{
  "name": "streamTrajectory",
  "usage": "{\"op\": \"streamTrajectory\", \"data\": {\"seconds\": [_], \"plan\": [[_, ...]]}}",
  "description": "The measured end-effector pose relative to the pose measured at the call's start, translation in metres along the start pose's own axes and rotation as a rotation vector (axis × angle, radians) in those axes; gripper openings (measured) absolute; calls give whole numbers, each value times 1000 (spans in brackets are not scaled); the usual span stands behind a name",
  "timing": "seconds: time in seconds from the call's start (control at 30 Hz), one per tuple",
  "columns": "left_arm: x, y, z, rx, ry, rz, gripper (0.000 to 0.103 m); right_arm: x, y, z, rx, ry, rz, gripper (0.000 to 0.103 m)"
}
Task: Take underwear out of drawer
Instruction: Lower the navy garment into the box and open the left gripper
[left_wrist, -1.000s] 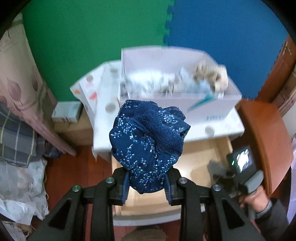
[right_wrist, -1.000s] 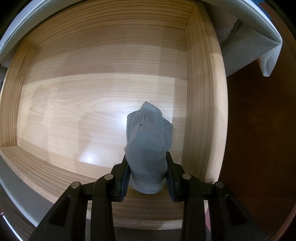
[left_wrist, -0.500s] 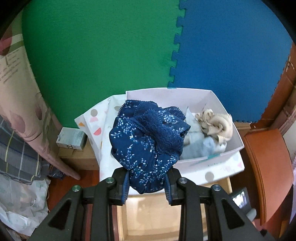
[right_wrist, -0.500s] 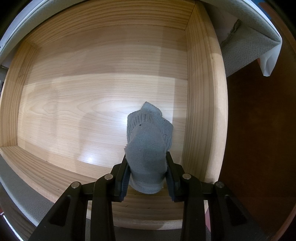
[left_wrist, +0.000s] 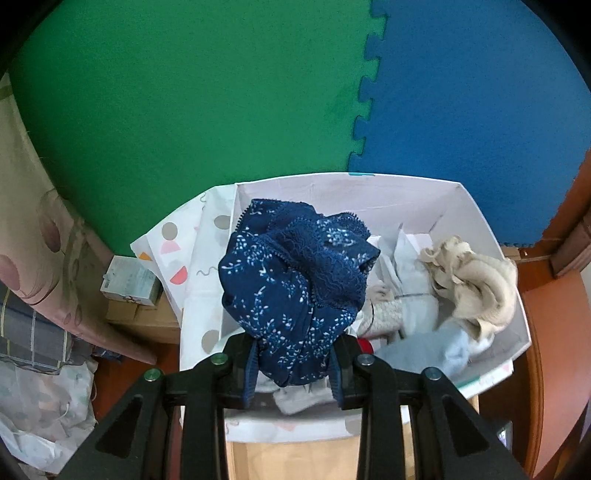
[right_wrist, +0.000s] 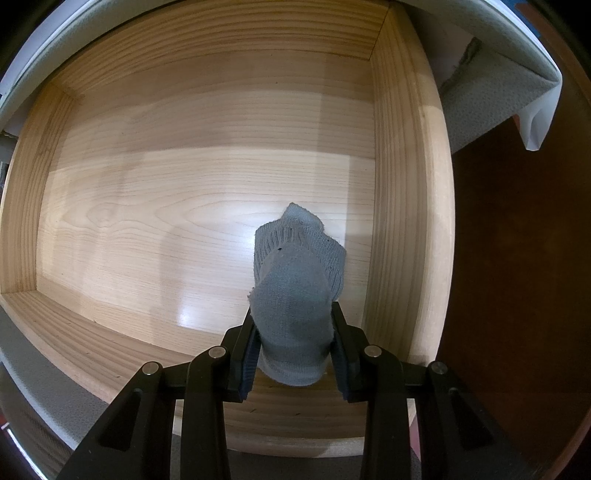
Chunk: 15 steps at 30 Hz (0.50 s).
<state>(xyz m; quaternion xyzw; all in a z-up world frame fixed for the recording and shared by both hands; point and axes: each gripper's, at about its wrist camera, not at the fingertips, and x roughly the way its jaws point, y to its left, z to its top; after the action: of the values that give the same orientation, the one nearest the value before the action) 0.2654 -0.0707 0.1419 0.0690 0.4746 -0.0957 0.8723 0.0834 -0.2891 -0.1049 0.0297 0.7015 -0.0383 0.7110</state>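
One navy floral underwear (left_wrist: 295, 291) clamped in left gripper (left_wrist: 293, 363), white box (left_wrist: 480, 218) ahead with several half-hidden garments, one grey sock (right_wrist: 295, 314) clamped in right gripper (right_wrist: 293, 350), wooden drawer (right_wrist: 402, 184) below.

Green (left_wrist: 184, 103) and blue foam mats (left_wrist: 472, 92) back a small carton (left_wrist: 129, 282).

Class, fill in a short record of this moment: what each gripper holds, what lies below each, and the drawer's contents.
left gripper: shut on navy floral underwear
below left: white box with pale clothes
right gripper: shut on grey sock
below right: wooden drawer
drawer contents: nothing else visible
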Motion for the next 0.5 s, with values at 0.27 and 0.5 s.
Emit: {"op": "streamTrajectory", "data": {"seconds": [0.27,0.5], "plan": [[11,2,0,-28,10,23,43,1,2,-1,0,0,-2,31],[3,8,-4,-27,-12,3,51,1,2,-1,-2,0,-5,31]]}}
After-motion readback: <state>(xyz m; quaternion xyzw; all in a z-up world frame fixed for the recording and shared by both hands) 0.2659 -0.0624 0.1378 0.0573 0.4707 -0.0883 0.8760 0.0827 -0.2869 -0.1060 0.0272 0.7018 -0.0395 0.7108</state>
